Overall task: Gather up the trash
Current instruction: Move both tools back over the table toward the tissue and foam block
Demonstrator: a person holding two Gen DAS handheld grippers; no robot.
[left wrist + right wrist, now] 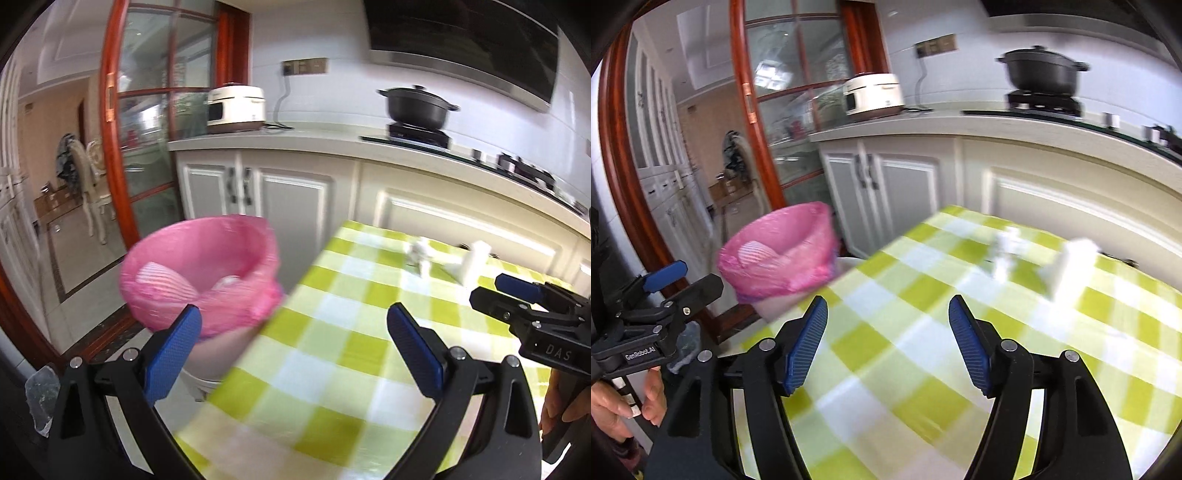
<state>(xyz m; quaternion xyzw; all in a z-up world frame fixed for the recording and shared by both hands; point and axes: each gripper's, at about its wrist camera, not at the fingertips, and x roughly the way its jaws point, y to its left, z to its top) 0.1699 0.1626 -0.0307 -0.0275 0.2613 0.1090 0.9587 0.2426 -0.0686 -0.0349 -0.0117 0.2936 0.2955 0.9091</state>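
A bin lined with a pink bag [201, 271] [779, 254] stands on the floor off the table's left edge, with pale scraps inside. On the green-checked tablecloth [332, 350] [923, 332], toward the far side, lie a blurred white crumpled piece [419, 254] [1006, 247] and a white upright piece [474, 264] [1071, 266]. My left gripper [293, 345] is open and empty, straddling the table's left edge near the bin. Over the cloth my right gripper [888, 345] is open with nothing between its pads. Each gripper shows in the other's view, the right [532, 314] and the left [657, 295].
White kitchen cabinets [295, 199] and a counter run behind the table, with a cream cooker [236, 109] and a black pot [419, 107] on a stove. A red-framed glass door [147, 110] stands at left. A hand [624, 402] holds the left gripper's handle.
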